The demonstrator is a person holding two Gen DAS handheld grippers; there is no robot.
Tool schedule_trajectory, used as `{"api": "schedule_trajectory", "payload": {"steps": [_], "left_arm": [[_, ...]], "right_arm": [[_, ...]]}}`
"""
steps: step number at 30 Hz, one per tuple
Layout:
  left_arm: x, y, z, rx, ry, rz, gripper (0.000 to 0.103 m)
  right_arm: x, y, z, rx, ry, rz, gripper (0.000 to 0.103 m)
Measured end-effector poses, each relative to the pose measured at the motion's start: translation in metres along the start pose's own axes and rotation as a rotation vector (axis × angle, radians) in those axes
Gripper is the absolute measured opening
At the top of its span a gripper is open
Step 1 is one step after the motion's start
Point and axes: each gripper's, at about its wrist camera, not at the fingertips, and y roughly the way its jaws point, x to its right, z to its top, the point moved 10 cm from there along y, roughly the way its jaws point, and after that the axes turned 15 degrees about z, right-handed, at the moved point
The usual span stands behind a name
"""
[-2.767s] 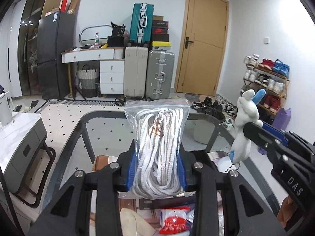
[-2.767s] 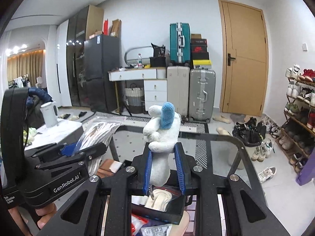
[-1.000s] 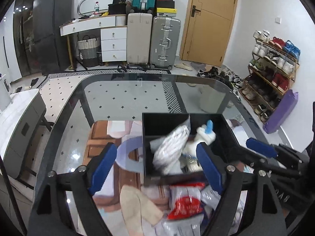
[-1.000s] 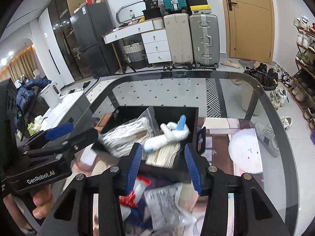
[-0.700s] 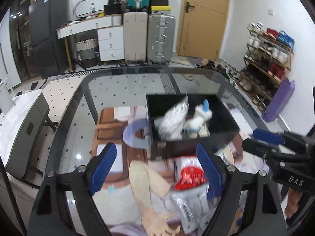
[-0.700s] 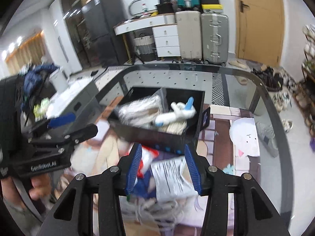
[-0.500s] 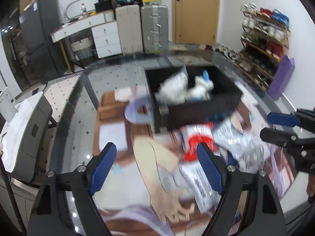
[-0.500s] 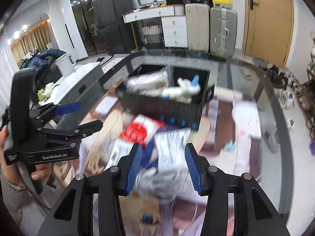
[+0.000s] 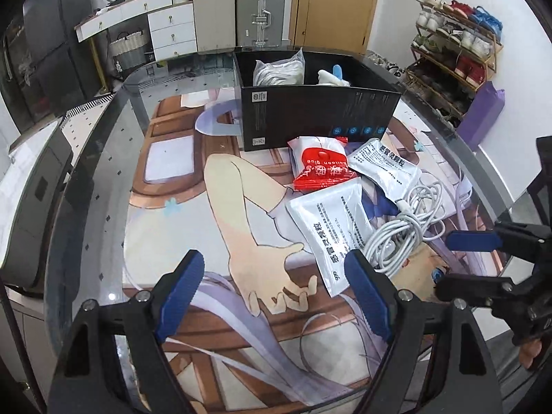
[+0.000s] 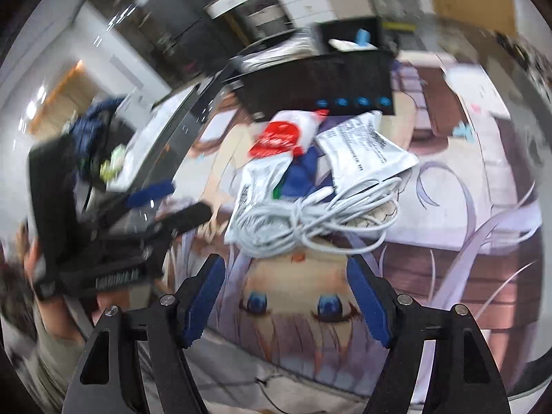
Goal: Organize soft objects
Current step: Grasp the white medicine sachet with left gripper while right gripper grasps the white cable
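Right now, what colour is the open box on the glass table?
Black open box, clearest in the left wrist view.

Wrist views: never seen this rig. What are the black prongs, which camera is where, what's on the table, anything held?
There is no robot arm. A person holds a two-finger gripper in each hand, and a fisheye camera on each one looks out along its fingers.

The left wrist view shows the left gripper at the bottom, with the right one at the right edge. The right wrist view, blurred by motion, shows the right gripper. Both are open and hold nothing; the right one's jaws have just been opening.

On the glass table lies a printed mat with a black box on it. The box holds a bagged rope and a white plush toy. In front of it lie a red and white packet, two white sachets and a coiled white cable.
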Motion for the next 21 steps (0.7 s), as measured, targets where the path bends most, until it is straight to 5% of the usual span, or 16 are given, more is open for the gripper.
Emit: {"api": "schedule_trajectory", "payload": {"steps": [4,9,10,12,17,21], "left_arm": [[-0.005,0.003,0.003,0.002,-0.011,0.028,0.084],[-0.009,0.010,-0.002,-0.033,-0.027,0.006,0.084],[-0.009,0.009,-0.002,-0.029,-0.025,0.012,0.084],[-0.010,0.008,0.000,-0.014,-0.021,0.028,0.084],[-0.009,0.002,0.005,0.017,-0.021,0.037,0.084],[0.008,0.001,0.009,0.018,-0.021,0.001,0.084]], "right_arm": [[0.017,0.003,0.011,0.053,0.081,-0.079,0.075],[0.017,0.012,0.027,0.067,0.027,-0.145,0.073],[0.016,0.014,0.030,0.063,0.009,-0.160,0.071],[0.018,0.016,0.031,0.047,-0.031,-0.195,0.046],[0.016,0.009,0.030,0.025,-0.077,-0.193,0.031],[0.023,-0.006,0.031,0.038,-0.113,-0.238,0.029]]}}
